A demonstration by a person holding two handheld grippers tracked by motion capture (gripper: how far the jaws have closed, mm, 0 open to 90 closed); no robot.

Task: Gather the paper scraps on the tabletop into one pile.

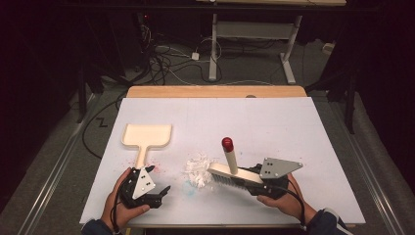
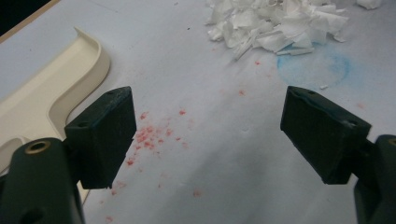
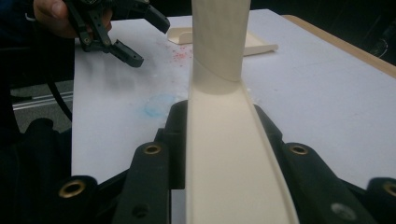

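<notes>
The right hand-held gripper (image 1: 254, 182) clamps the cream brush (image 1: 234, 173), whose bristles touch the shredded paper pile (image 1: 198, 170) ahead. The left hand-held gripper (image 1: 155, 182) gapes wide, empty, the dustpan (image 1: 146, 136) just beyond it on the surface (image 1: 274, 127).

Lab or test room, dark curtained walls, white-covered wooden table (image 1: 293, 127) set up as a workstation, tangle of cables (image 1: 171, 63) across grey carpet, white adjustable desk frame (image 1: 254, 34) behind, floor rails (image 1: 54, 171) along both sides
</notes>
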